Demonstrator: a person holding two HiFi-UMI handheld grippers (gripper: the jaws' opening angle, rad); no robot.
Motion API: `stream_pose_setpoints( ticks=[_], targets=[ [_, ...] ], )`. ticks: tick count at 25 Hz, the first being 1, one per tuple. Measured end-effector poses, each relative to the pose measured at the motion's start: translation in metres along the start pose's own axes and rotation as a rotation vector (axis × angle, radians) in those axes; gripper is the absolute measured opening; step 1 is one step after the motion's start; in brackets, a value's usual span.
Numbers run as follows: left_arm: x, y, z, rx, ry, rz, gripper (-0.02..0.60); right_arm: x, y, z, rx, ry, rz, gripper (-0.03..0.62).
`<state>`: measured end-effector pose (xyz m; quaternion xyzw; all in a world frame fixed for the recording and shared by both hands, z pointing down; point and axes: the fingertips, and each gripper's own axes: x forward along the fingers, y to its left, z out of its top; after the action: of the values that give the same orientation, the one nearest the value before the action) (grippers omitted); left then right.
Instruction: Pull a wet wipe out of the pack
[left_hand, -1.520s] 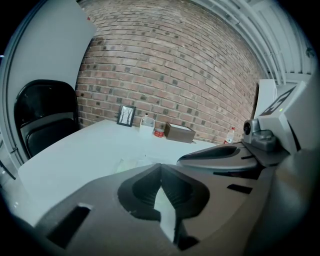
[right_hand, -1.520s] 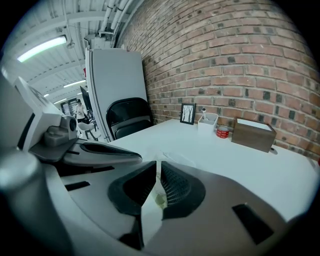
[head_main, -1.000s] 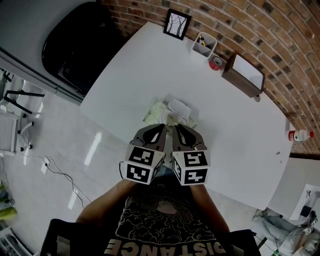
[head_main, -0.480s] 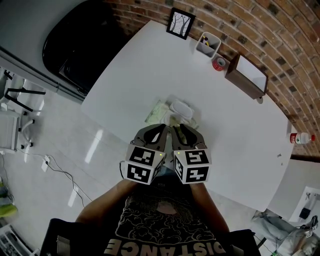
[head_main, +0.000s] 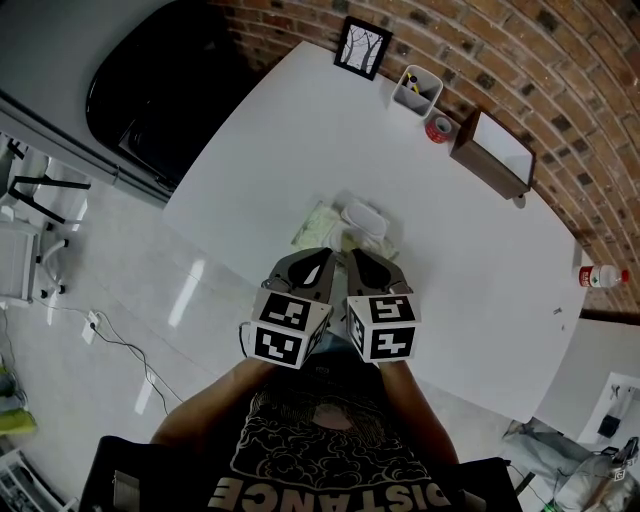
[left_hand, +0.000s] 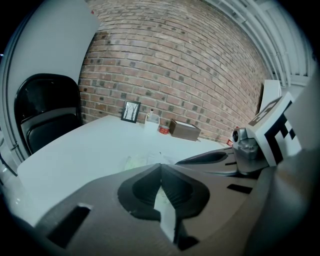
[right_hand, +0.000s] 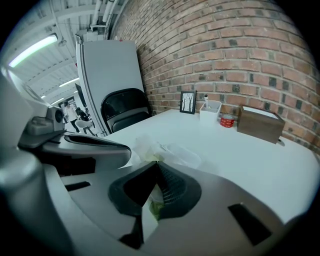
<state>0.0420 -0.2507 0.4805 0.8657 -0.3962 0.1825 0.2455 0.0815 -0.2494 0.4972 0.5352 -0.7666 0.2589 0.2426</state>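
Note:
The wet wipe pack lies flat on the white table near its front edge, pale green with a white oval lid on top. My two grippers hang side by side just in front of it. The left gripper is shut, its tips meeting with nothing between them, and the pack shows beyond it. The right gripper is shut too, its tips right at the near edge of the pack, where crumpled white material sticks up. I cannot tell whether the tips touch it.
Along the brick wall at the table's far side stand a framed picture, a white pen holder, a red tape roll and a wooden box. A small bottle stands at the right edge. A black chair is at the left.
Both grippers stay shut and side by side before the pack. Only the head camera has shifted slightly.

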Motion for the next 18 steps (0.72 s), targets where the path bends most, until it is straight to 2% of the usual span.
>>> stream_pose_setpoints(
  ticks=[18],
  targets=[
    [-0.014, -0.004, 0.01, 0.02, -0.035, 0.004, 0.012, -0.016, -0.001, 0.017, -0.024, -0.067, -0.028, 0.017]
  ],
)
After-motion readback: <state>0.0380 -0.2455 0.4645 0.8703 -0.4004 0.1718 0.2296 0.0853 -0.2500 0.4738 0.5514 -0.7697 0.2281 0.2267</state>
